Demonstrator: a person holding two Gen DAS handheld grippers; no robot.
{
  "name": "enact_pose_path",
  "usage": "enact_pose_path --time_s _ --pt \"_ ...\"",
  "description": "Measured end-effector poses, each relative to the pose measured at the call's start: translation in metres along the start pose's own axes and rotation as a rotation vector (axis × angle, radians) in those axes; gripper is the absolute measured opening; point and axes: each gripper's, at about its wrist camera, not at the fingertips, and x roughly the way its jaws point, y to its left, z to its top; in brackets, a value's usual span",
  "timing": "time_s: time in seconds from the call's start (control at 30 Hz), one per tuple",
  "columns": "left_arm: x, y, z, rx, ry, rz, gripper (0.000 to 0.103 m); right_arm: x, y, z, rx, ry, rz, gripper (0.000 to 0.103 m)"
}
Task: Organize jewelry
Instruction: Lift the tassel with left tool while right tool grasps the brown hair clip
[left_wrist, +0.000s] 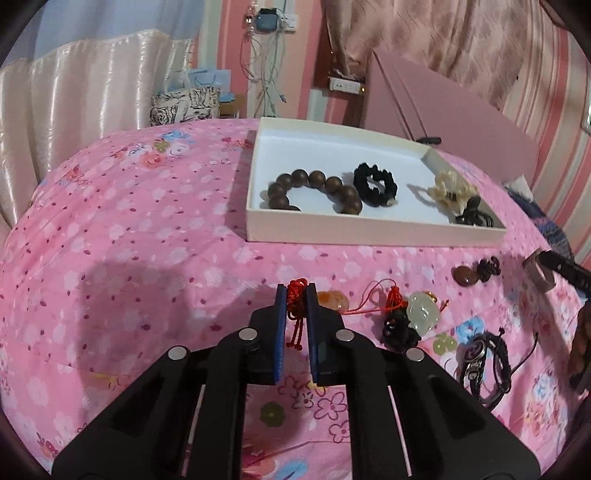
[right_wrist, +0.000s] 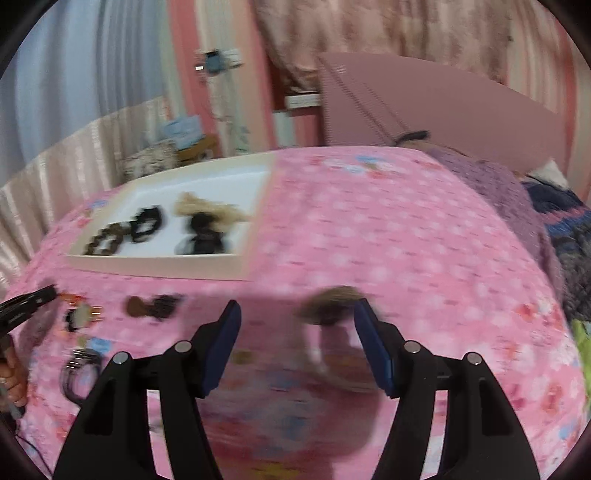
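My left gripper (left_wrist: 296, 288) is shut on a red knotted cord (left_wrist: 295, 317). The cord runs right to an orange pendant (left_wrist: 334, 300) lying on the pink bedspread. Beyond it stands an open white box (left_wrist: 369, 230) holding a brown bead bracelet (left_wrist: 314, 188), a black scrunchie (left_wrist: 375, 184), a cream flower tie (left_wrist: 448, 190) and a black tie (left_wrist: 474, 216). In the blurred right wrist view my right gripper (right_wrist: 297, 305) stands open above the bedspread. A brown blurred piece (right_wrist: 328, 304) lies just inside its right finger, not pressed.
Loose on the bedspread right of my left gripper are a pale jade pendant (left_wrist: 423, 310) with black and red knots, a brown stone (left_wrist: 467, 275) with a black knot, and black bracelets (left_wrist: 484, 363). The box's pink lid (left_wrist: 461, 110) leans behind. A hand (right_wrist: 11, 369) shows at the left edge.
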Motion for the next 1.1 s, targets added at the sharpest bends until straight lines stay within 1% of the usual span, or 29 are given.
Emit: enact_pose_path --time_s 0.07,0.13,0.27,0.33,0.43,0.47,0.5,0.63,0.77,0.83,0.97,1.1 --pt "-0.001 0.002 0.001 -0.011 -0.006 0.000 0.008 0.008 0.015 0.000 0.031 0.028 0.057 0.064" --pt "-0.003 0.006 0.001 -0.025 -0.012 -0.001 0.008 0.019 0.032 0.001 0.033 0.056 0.087 0.064" --pt "-0.003 0.013 0.002 -0.053 -0.013 0.002 0.008 0.040 0.067 0.003 -0.017 0.089 0.080 0.063" --pt "-0.001 0.012 0.002 -0.052 -0.005 0.000 0.008 0.053 0.078 0.002 -0.030 0.119 0.110 0.061" --pt "0.000 0.011 0.001 -0.040 -0.003 0.004 0.008 0.064 0.093 0.000 -0.069 0.156 0.114 0.046" --pt "0.000 0.010 0.001 -0.037 -0.003 0.004 0.008 0.066 0.095 0.001 -0.071 0.158 0.121 0.030" --pt "0.000 0.010 0.001 -0.034 -0.001 0.004 0.008 0.068 0.096 0.001 -0.071 0.167 0.126 0.027" --pt "0.001 0.011 0.001 -0.041 0.000 0.000 0.008 0.068 0.097 -0.001 -0.075 0.164 0.141 0.024" --pt "-0.001 0.013 0.002 -0.050 -0.006 -0.016 0.008 0.057 0.092 -0.001 -0.048 0.135 0.172 0.023" --pt "-0.005 0.014 0.005 -0.049 -0.023 -0.020 0.008 0.049 0.088 0.001 -0.036 0.115 0.185 0.023" --pt "-0.015 0.017 0.015 -0.059 -0.048 -0.021 0.008 0.026 0.081 0.012 -0.027 0.071 0.197 0.023" --pt "-0.031 0.013 0.031 -0.024 -0.082 0.011 0.008 0.006 0.075 0.031 -0.030 0.029 0.191 0.023"
